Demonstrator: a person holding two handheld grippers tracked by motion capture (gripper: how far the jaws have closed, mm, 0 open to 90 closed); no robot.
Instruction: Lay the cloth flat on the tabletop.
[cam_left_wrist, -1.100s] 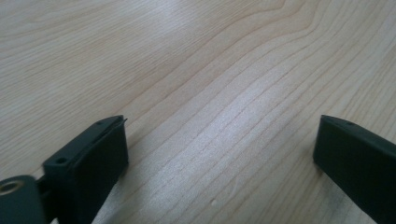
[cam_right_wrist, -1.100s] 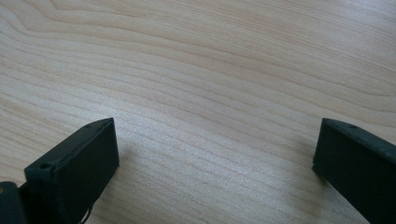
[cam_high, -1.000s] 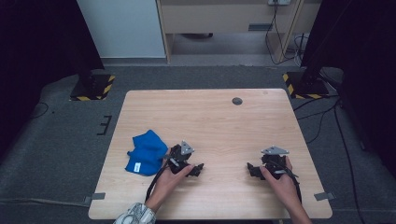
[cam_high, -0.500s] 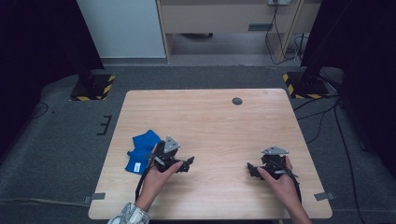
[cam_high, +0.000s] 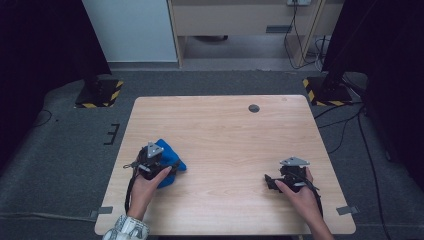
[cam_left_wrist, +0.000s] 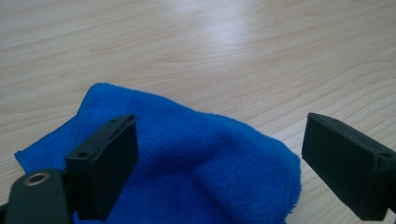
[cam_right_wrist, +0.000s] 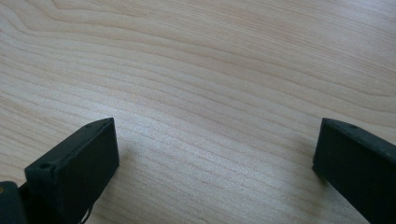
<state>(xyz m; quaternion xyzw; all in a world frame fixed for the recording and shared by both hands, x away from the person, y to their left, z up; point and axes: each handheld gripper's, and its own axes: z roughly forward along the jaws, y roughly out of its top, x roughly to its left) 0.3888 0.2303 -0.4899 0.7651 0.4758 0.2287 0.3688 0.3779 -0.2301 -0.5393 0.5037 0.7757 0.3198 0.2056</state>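
A crumpled blue cloth (cam_high: 170, 159) lies on the wooden table (cam_high: 225, 130) near its front left. My left gripper (cam_high: 172, 167) hovers right over the cloth, open, its jaws wide apart with the blue cloth (cam_left_wrist: 201, 163) bunched between and below them. In the left gripper view the left gripper (cam_left_wrist: 224, 158) has one jaw over the cloth and the other past the cloth's edge. My right gripper (cam_high: 270, 181) rests low at the front right, open, over bare wood. In its own view the right gripper (cam_right_wrist: 215, 154) has nothing between its jaws.
A small dark round disc (cam_high: 254, 108) sits in the tabletop near the far edge. Two stand bases with yellow-black stripes (cam_high: 97, 92) (cam_high: 327, 90) stand on the grey floor beyond the table's far corners. Cables run along the floor at right.
My left gripper has moved left from the table's middle front onto the blue cloth, now covering part of it. The right gripper has stayed in place.
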